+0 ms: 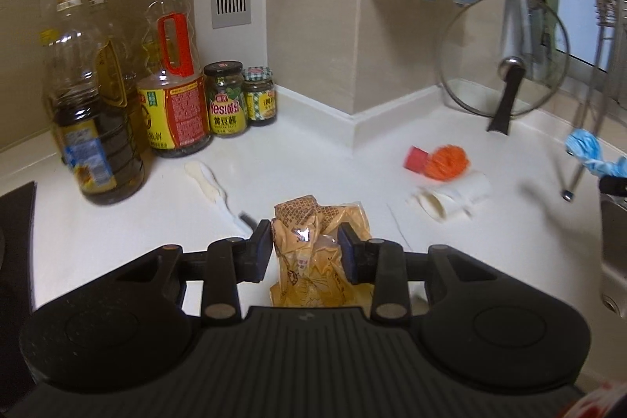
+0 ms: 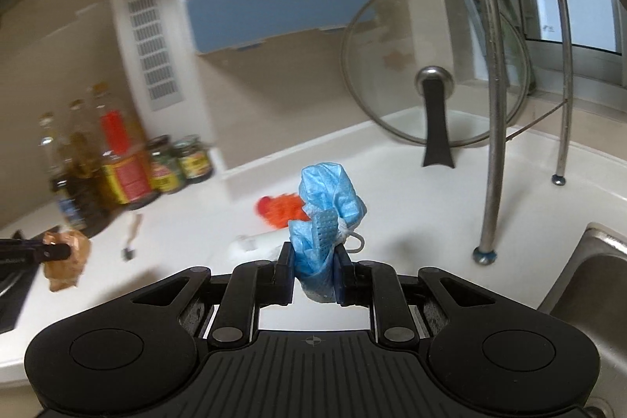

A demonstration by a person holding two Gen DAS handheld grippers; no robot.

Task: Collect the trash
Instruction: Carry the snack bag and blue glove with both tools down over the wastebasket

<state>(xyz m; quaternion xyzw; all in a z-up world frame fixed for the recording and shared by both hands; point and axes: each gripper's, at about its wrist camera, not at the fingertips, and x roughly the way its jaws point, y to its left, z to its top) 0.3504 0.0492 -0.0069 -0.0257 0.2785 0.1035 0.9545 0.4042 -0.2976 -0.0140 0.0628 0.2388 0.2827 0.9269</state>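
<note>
My left gripper [image 1: 307, 247] is shut on a crumpled orange snack wrapper [image 1: 313, 261] and holds it over the white counter [image 1: 156, 222]. My right gripper [image 2: 313, 271] is shut on a crumpled blue face mask [image 2: 327, 206], lifted above the counter. In the left wrist view the mask [image 1: 586, 147] shows at the far right. In the right wrist view the wrapper [image 2: 64, 257] shows at the far left. On the counter lie an orange-red mesh scrap [image 1: 443, 159], white paper scraps [image 1: 450, 198] and a white plastic spoon [image 1: 209, 185].
Oil bottles [image 1: 98, 120] and sauce jars [image 1: 227, 100] stand at the back left. A glass pot lid [image 2: 431, 81] leans against the wall. A metal rack leg [image 2: 493, 128] stands by the sink [image 2: 588, 281]. A black stovetop [image 1: 15, 222] lies at the left.
</note>
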